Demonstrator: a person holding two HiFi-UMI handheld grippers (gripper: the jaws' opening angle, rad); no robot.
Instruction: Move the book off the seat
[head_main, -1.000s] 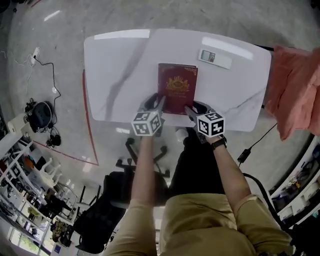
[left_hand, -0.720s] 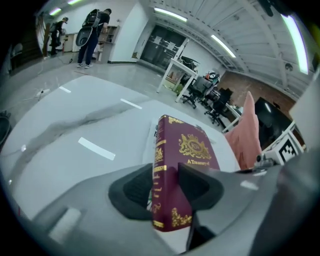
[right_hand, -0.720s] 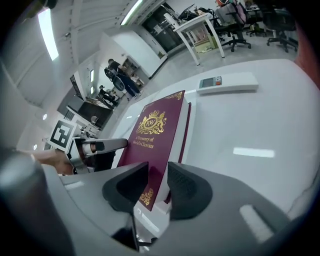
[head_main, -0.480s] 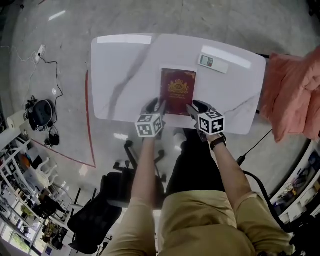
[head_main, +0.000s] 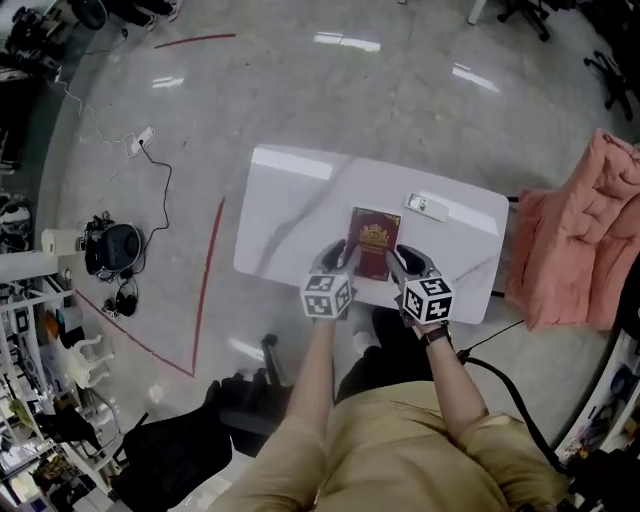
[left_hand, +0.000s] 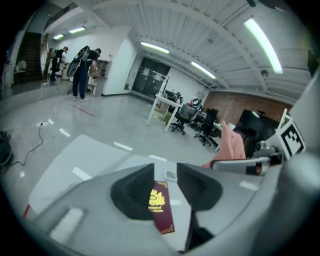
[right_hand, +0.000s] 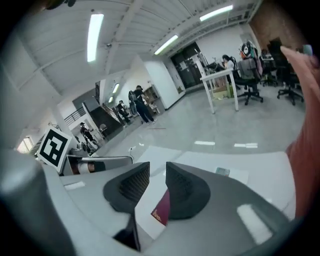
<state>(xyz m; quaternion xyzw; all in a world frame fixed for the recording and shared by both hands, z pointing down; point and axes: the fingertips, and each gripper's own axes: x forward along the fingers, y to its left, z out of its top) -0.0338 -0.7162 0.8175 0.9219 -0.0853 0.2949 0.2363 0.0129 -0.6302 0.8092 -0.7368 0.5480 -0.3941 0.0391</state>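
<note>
One book (head_main: 375, 243) still lies unmoved on the table (head_main: 290, 195).

On the white counter (head_main: 290, 200) a maroon book (head_main: 375, 240) is laid toward the near edge, a small remote (head_main: 427, 206) to its far right.

The book (head_main: 375, 243) has a gold crest on its dark red cover, with short lines of gold lettering under it. In the left gripper view the letters show as rows but are too blurred to read. The remote (head_main: 427, 206) has a small pale display, and no figure on it is legible. No other print can be read.
</note>
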